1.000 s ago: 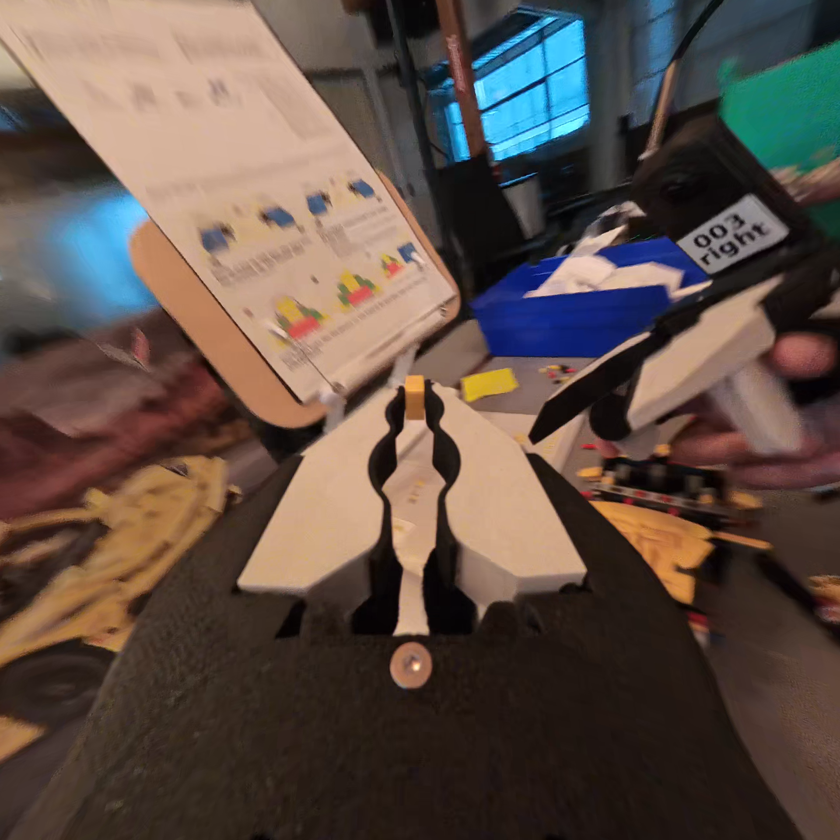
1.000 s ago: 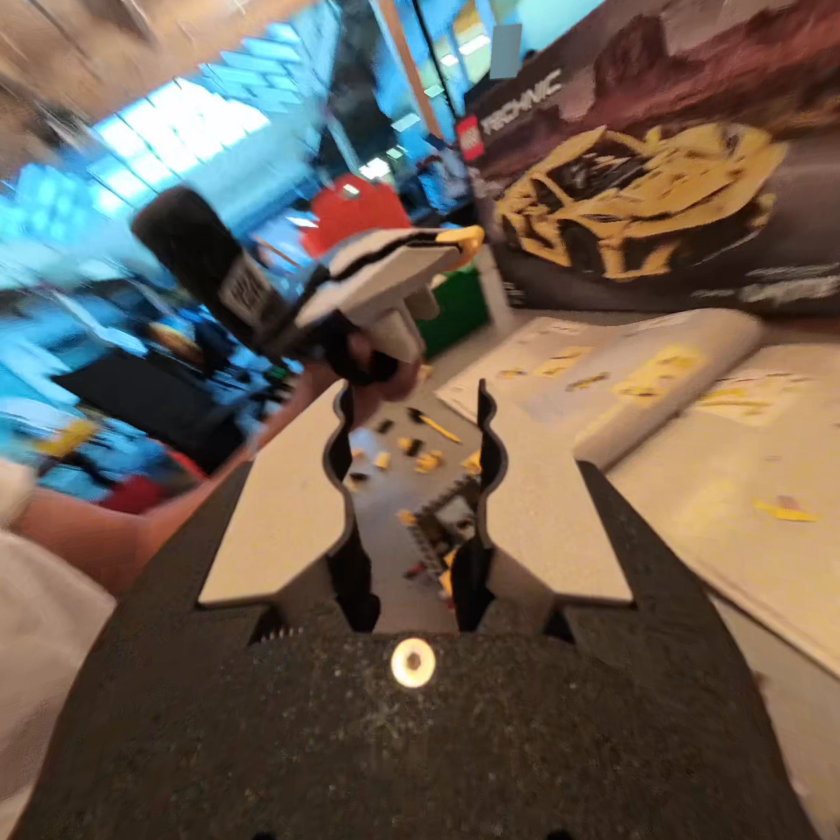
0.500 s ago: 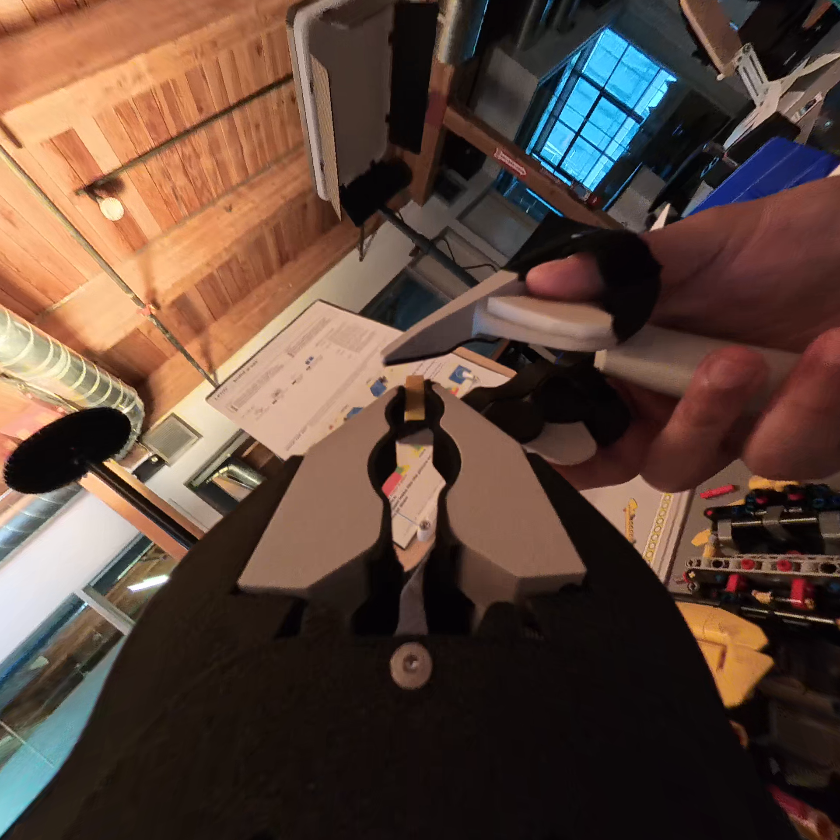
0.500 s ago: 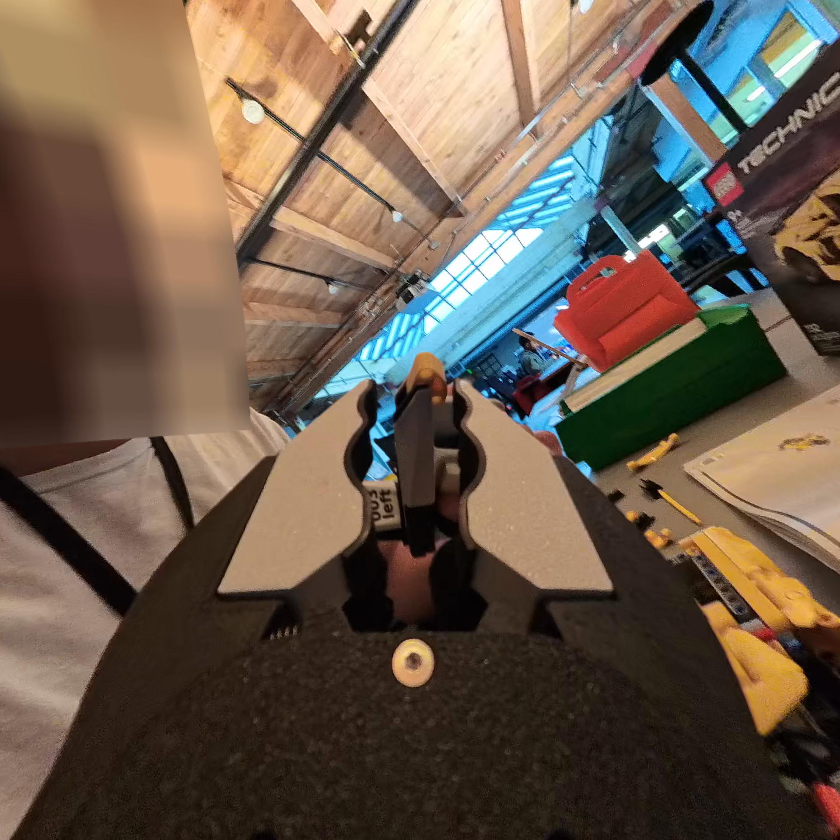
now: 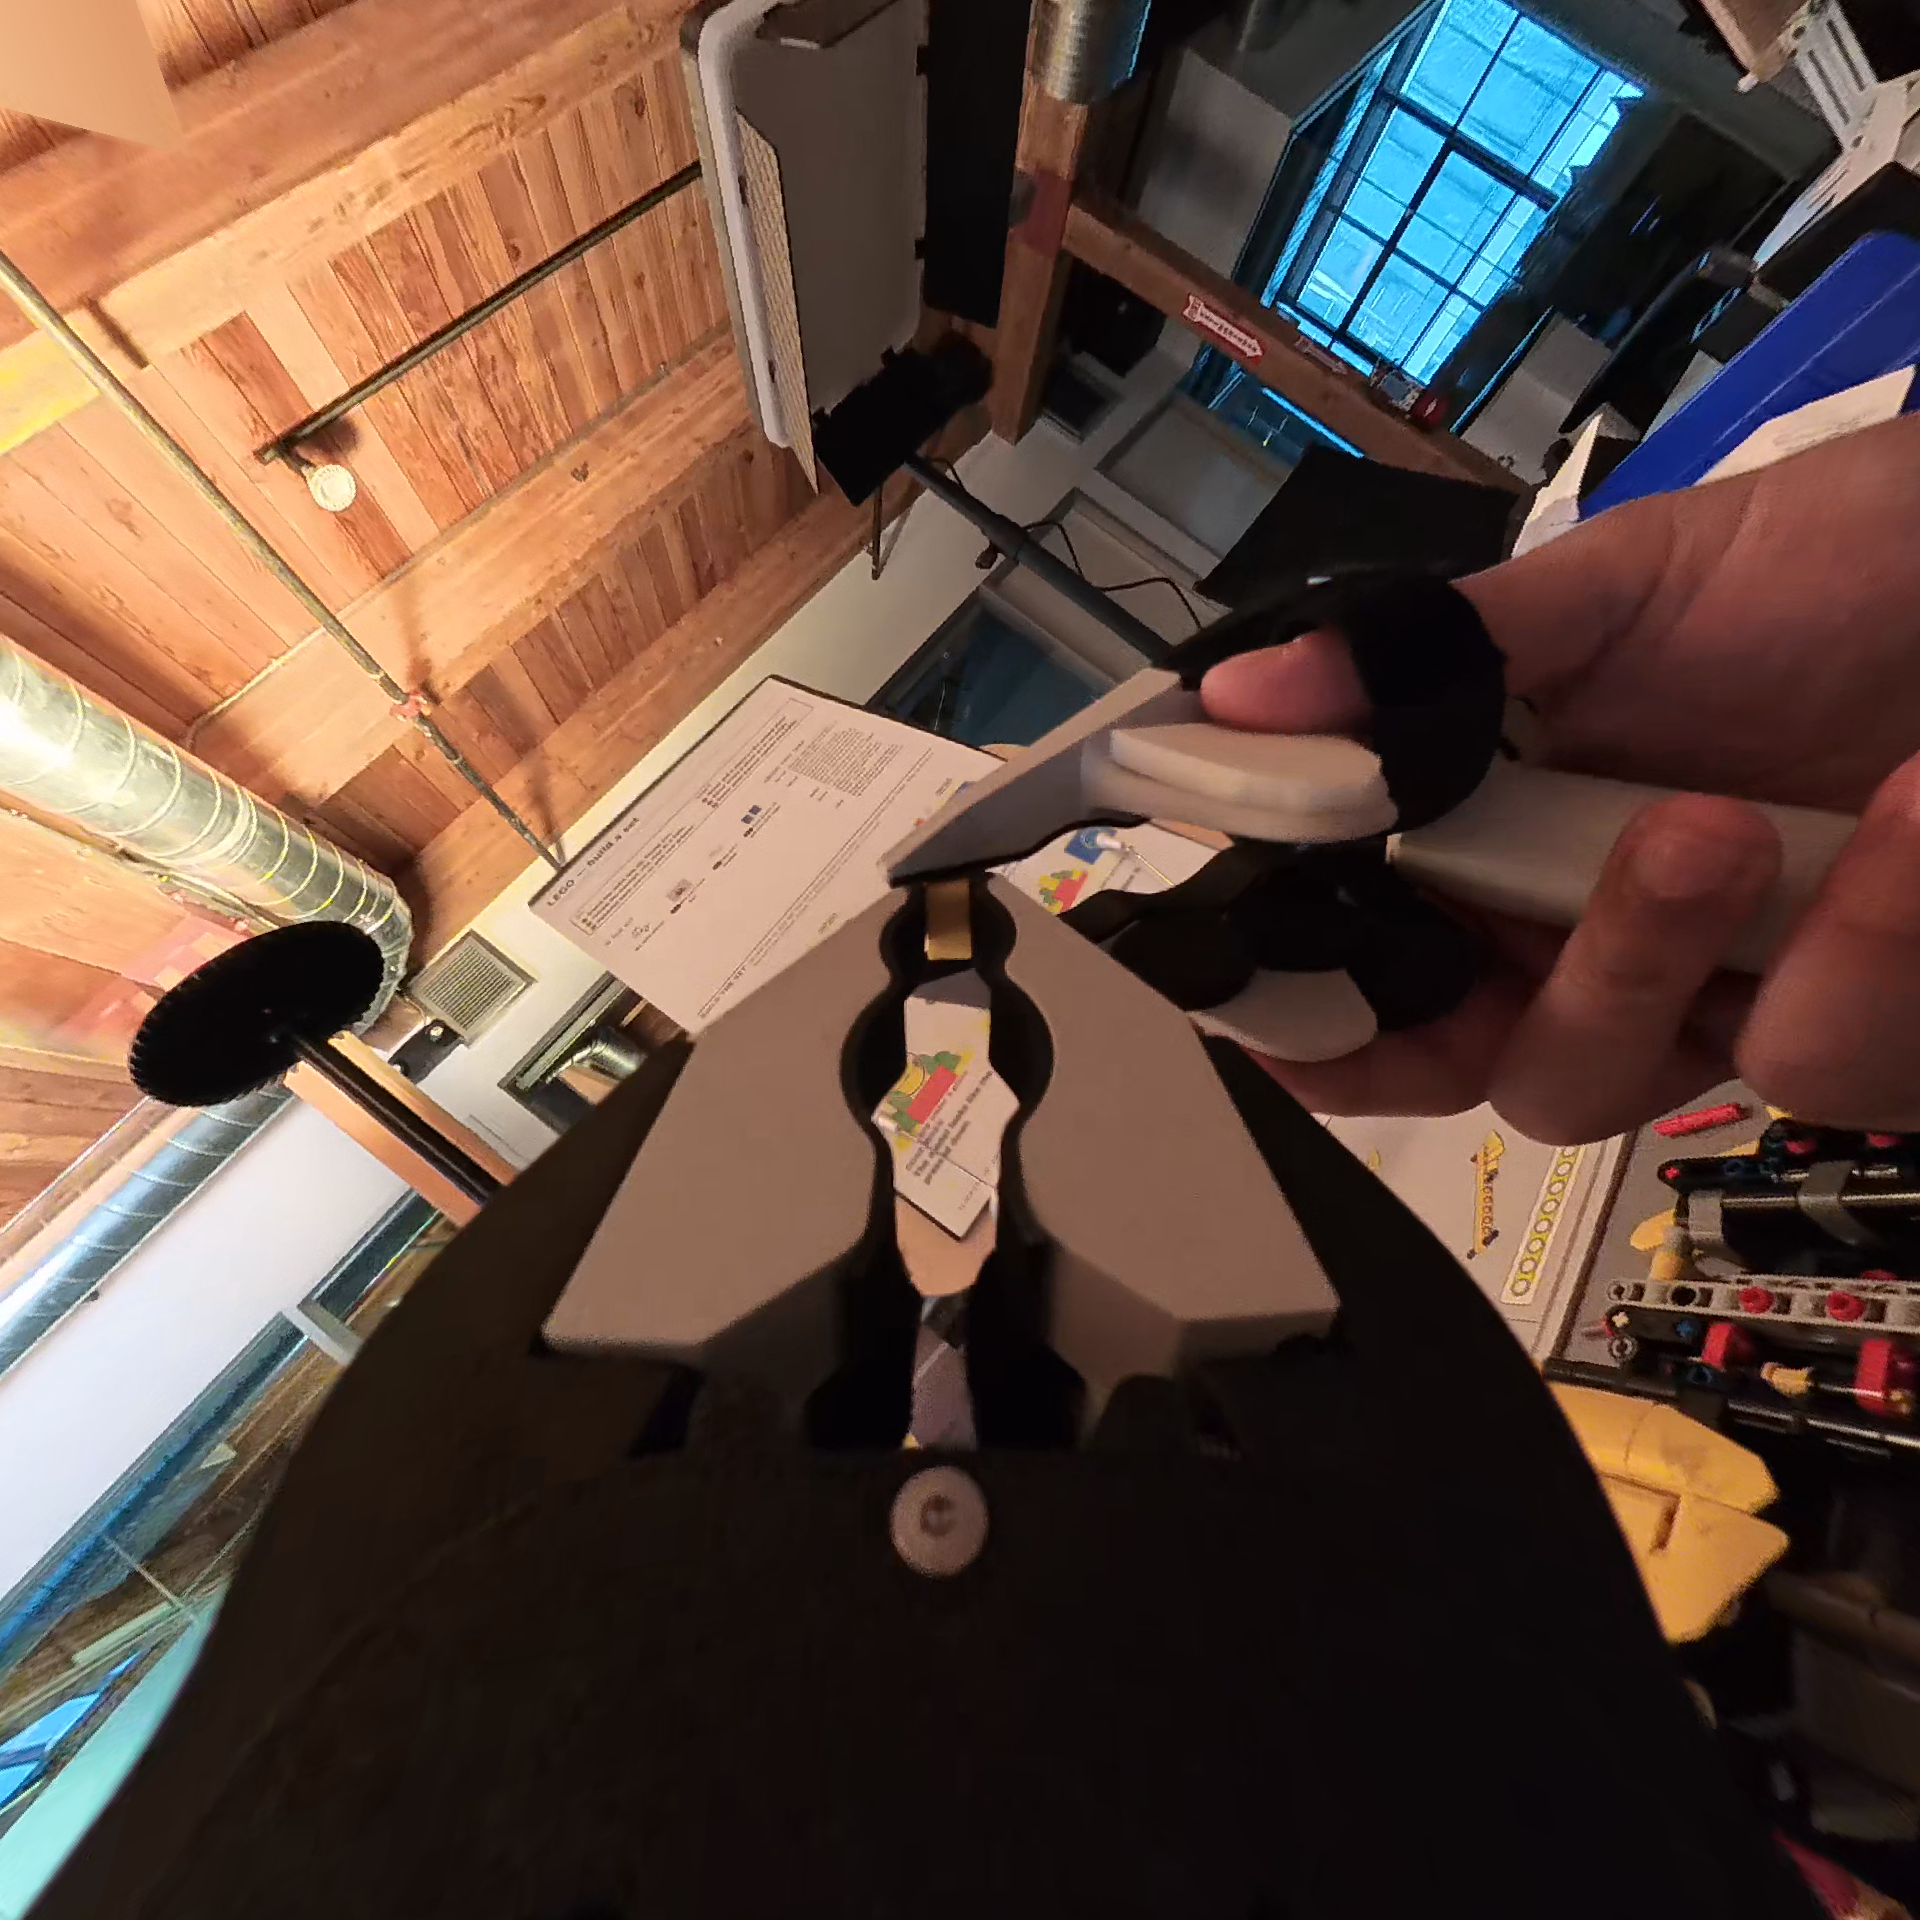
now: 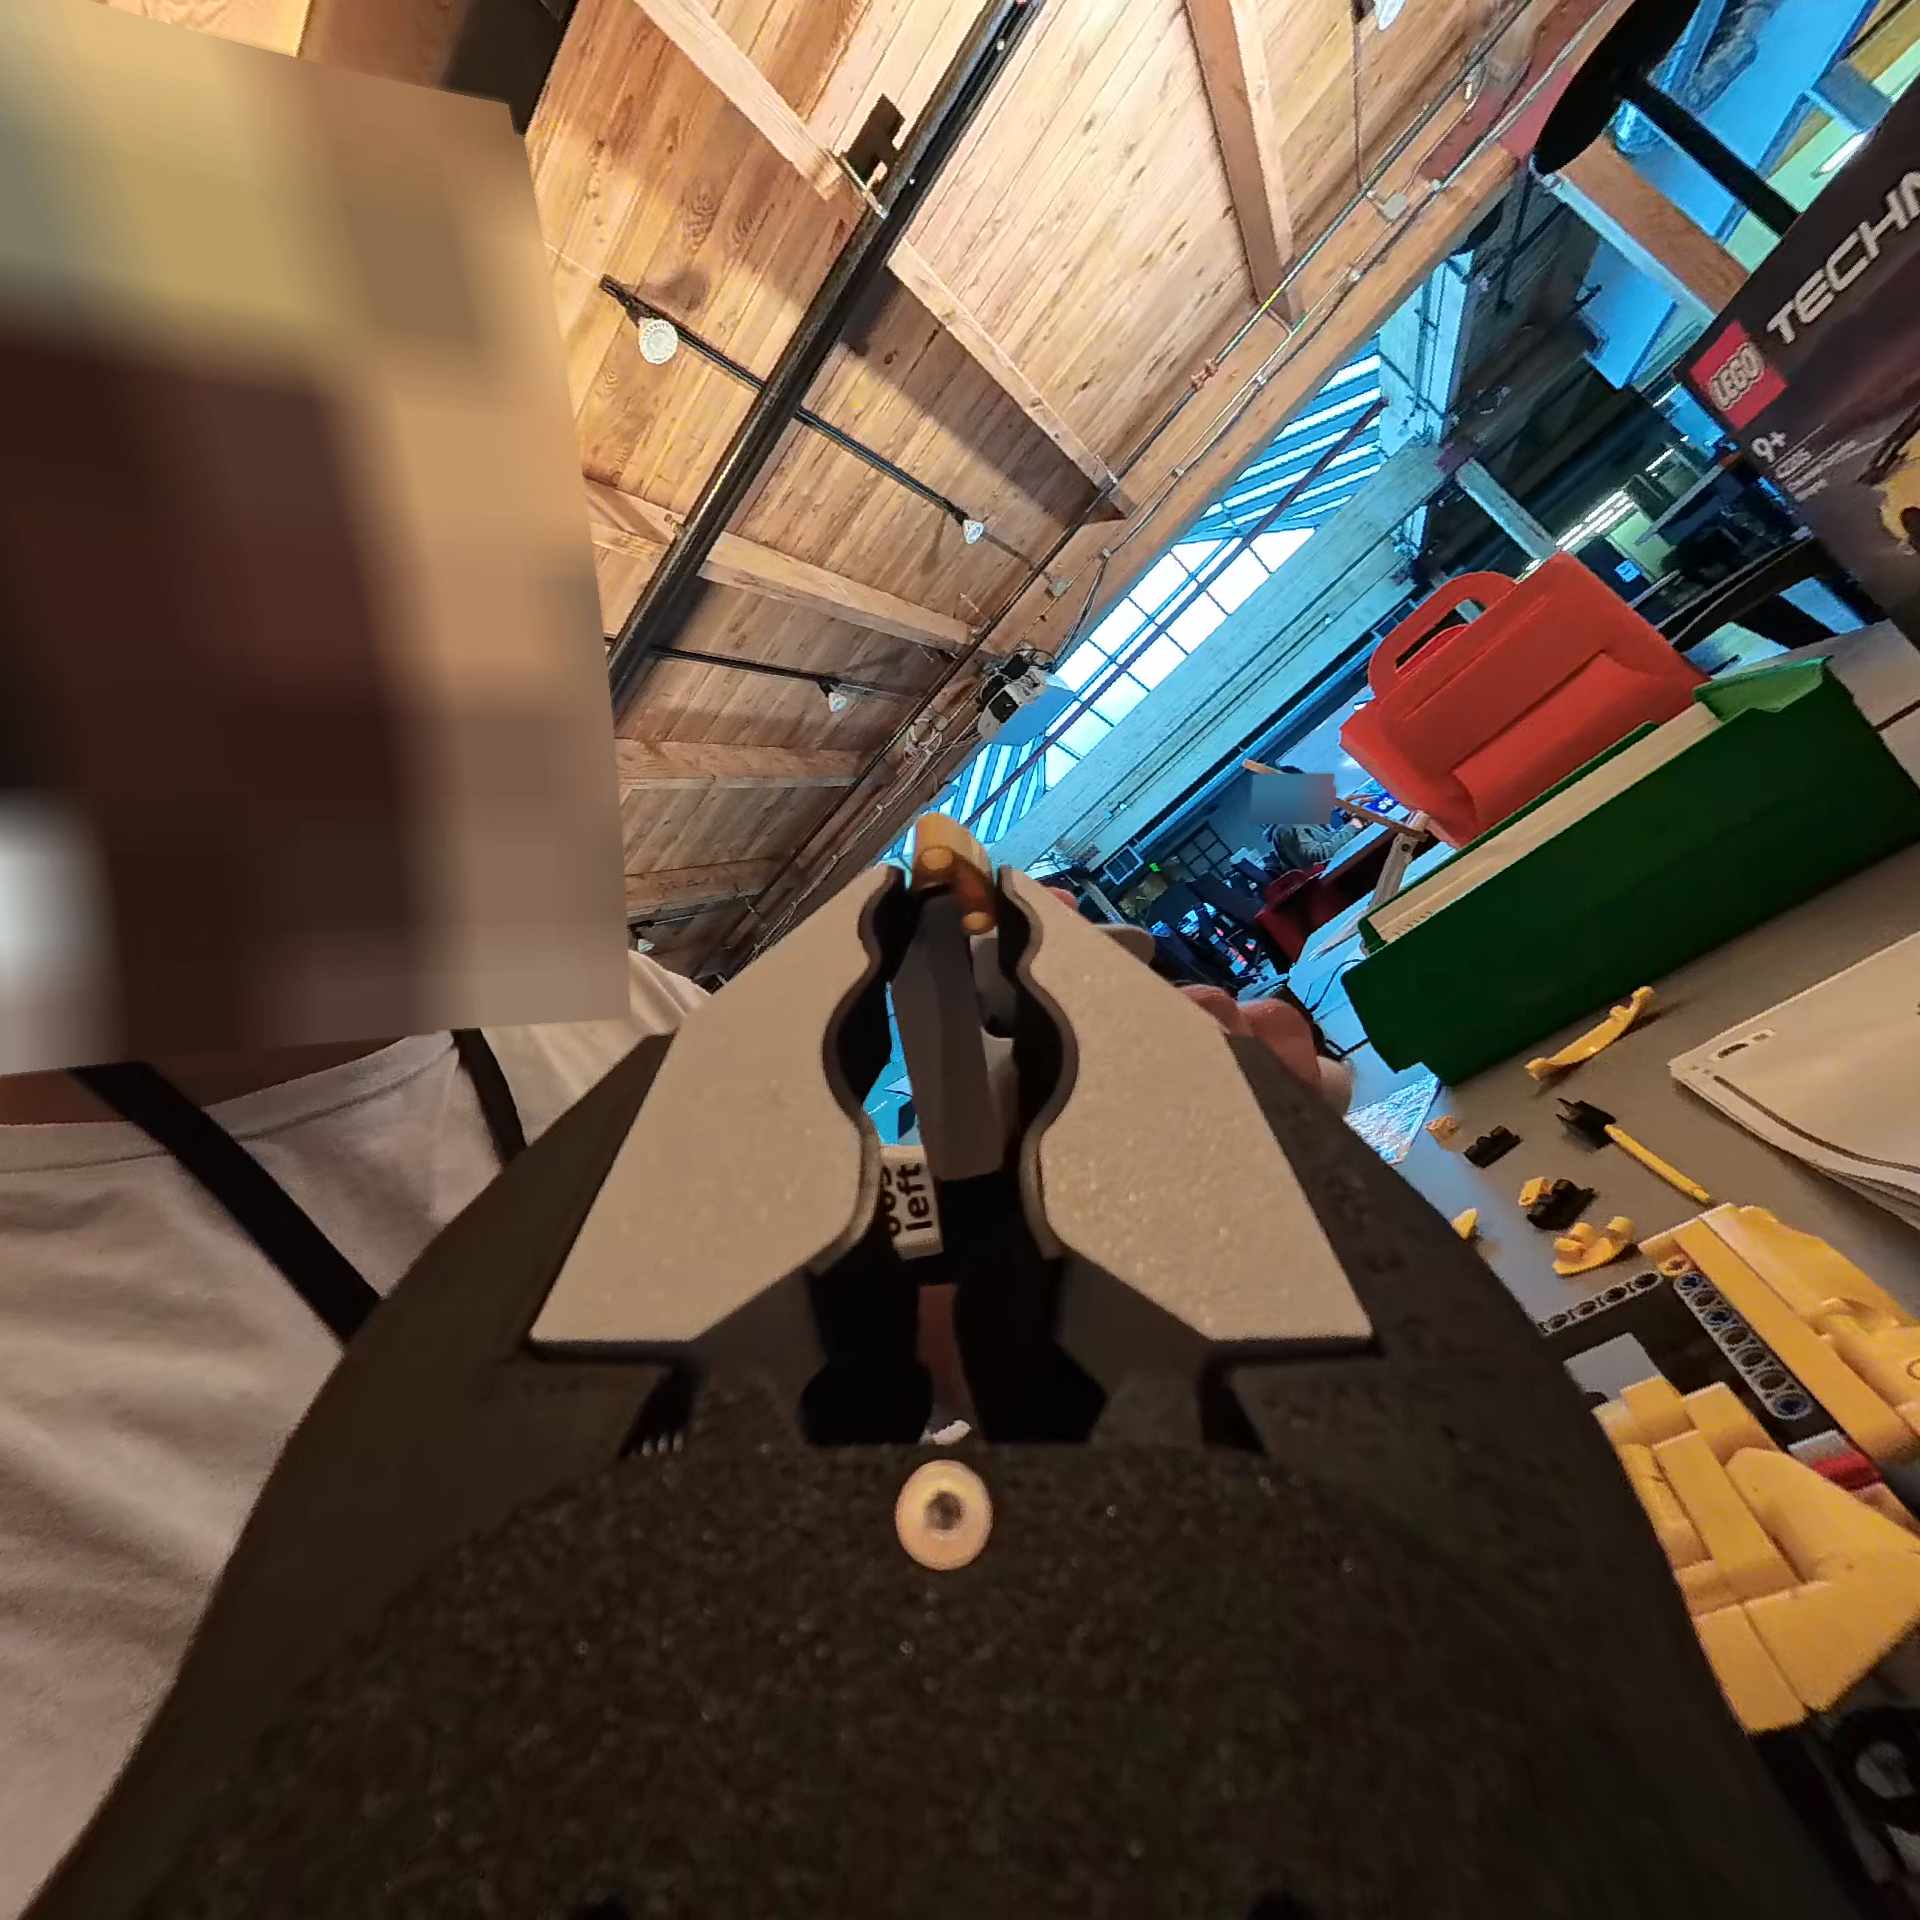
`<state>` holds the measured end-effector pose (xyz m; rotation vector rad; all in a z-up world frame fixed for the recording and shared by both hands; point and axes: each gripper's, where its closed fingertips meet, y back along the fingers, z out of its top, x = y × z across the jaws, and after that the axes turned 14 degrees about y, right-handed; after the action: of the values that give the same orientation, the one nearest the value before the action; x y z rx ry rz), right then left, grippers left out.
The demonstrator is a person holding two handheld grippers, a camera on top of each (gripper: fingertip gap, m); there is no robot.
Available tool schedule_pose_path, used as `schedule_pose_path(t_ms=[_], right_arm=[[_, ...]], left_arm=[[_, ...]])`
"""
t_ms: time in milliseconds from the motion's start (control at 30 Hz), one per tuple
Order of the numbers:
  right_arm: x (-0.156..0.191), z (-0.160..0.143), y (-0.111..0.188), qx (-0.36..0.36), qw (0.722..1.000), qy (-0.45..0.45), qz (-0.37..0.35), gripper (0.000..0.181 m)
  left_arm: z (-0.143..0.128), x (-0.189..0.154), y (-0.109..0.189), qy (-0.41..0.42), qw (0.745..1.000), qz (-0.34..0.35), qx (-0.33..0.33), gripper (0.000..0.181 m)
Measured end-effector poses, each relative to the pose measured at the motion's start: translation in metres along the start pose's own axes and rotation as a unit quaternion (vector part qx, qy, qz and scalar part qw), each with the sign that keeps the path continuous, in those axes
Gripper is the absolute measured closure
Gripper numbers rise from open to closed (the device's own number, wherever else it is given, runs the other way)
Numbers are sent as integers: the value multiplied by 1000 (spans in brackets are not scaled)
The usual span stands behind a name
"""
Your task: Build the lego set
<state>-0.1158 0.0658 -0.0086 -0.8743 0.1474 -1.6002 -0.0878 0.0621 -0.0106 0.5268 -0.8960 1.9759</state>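
Observation:
My left gripper (image 5: 943, 914) is shut on a small yellow lego piece (image 5: 943, 928), held up in the air and pointing toward the wooden ceiling. My right gripper (image 6: 948, 883), held by a hand (image 5: 1683, 831), meets it tip to tip and is closed on the same yellow piece (image 6: 951, 868). The left gripper's grey fingers (image 6: 951, 1060) show between the right one's jaws. The partly built model lies on the table: a black and grey chassis with red pins (image 5: 1766, 1309) and yellow body panels (image 6: 1766, 1475).
An instruction sheet on a clipboard (image 5: 748, 862) stands behind the grippers. An open booklet (image 6: 1818, 1101), several loose yellow and black pieces (image 6: 1558, 1195), a green bin (image 6: 1662, 894), a red bag (image 6: 1507, 696) and the set's box (image 6: 1849, 312) are on the table. A person's torso (image 6: 156, 1299) is close on the left. Only a small space, under 4 cm, lies between the two pairs of fingers.
Both grippers have swung up from table level to point at the ceiling. My right gripper went from open to closed on the yellow piece held by the left. Little change in the last half second.

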Motion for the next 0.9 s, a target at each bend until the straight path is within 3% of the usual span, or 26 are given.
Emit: schedule_pose_path(t_ms=[367, 533, 700, 800, 900], right_arm=[[-2, 2, 1, 1, 1000, 7, -15, 165], [-18, 4, 12, 29, 995, 54, -84, 167], [-25, 30, 38, 21, 978, 122, -165, 167], [-26, 46, 57, 34, 958, 175, -226, 167], [-22, 51, 70, 98, 922, 241, -286, 167]], left_arm=[[-1, 1, -1, -22, 1000, 15, 9, 174], [-18, -4, -6, 42, 998, -8, 51, 172], [-24, -1, -7, 118, 990, -24, 77, 169], [-40, -1, -8, 214, 967, -64, 125, 171], [-45, -9, -1, 345, 911, -138, 180, 171]])
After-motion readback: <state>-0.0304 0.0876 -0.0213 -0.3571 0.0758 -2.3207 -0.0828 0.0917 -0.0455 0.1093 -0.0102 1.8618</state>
